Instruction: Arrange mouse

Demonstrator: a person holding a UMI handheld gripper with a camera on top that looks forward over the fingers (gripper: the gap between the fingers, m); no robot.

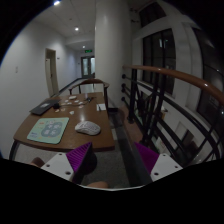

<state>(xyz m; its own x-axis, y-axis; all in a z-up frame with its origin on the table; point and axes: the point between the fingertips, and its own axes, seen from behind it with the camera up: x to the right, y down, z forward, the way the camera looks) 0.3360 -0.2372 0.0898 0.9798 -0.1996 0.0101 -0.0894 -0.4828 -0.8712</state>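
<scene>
A white mouse (88, 127) lies on the brown table (70, 140) to the right of a light green mouse mat (48, 129), not on it. My gripper (113, 158) is held above the table's near right edge, with the mouse ahead and to the left of the fingers. The two purple pads (82, 156) stand wide apart and nothing is between them.
A dark keyboard (42, 108) lies further back on the left. Papers (100, 106) and small items sit at the table's far end. A stair railing with a wooden handrail (170, 75) runs along the right. A white corridor with doors lies beyond.
</scene>
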